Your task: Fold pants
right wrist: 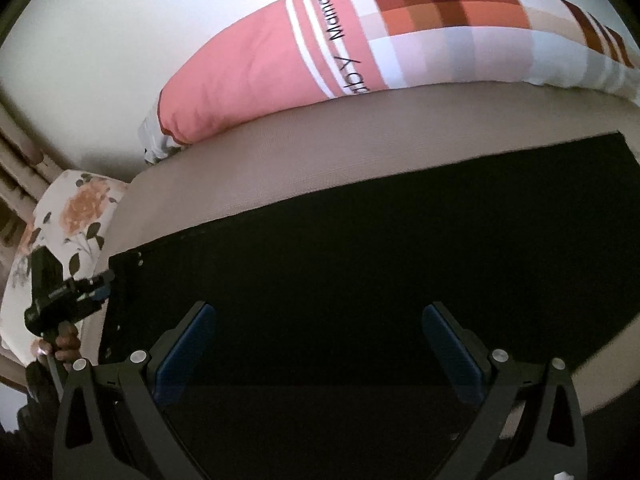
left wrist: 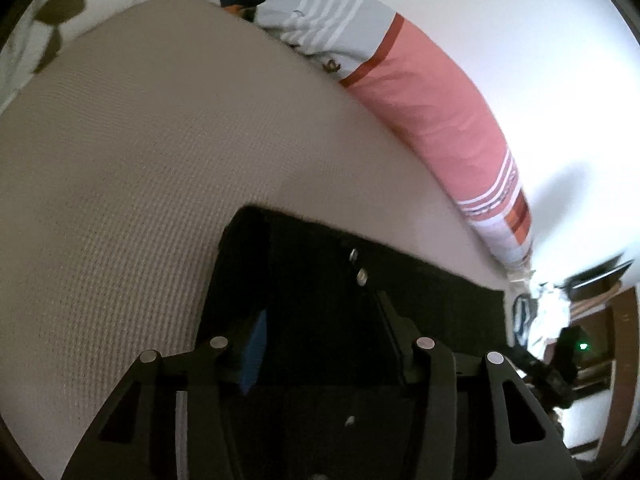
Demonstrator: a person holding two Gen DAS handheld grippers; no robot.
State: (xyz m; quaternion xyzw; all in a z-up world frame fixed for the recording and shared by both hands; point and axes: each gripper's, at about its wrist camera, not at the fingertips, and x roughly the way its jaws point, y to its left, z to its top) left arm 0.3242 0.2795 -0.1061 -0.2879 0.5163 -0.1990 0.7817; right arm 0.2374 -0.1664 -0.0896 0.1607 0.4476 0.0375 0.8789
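From the left wrist, the black pants (left wrist: 320, 280) lie flat on the beige bed (left wrist: 140, 140), one corner reaching out ahead, with two metal snaps (left wrist: 357, 266) showing near an edge. The left claw (left wrist: 320, 344) hovers over that corner with its fingers spread; nothing sits between them, though dark cloth on dark plastic makes contact hard to judge. The risk here is pinching only the top layer, so the fold drags skewed, or catching the snaps so the pad slips. A long pink bolster (left wrist: 432, 112) runs along the wall beyond. From the right wrist, the pants (right wrist: 380, 260) fill the middle as a broad dark sheet across the bed (right wrist: 280, 160), and the right claw (right wrist: 320, 352) hangs above them, wide open and empty, blue pads (right wrist: 184, 356) apart. The left claw (right wrist: 100, 284) appears at the pants' far corner; if the two lift unevenly, the cloth could bunch. A floral pillow (right wrist: 80, 216) lies beyond.
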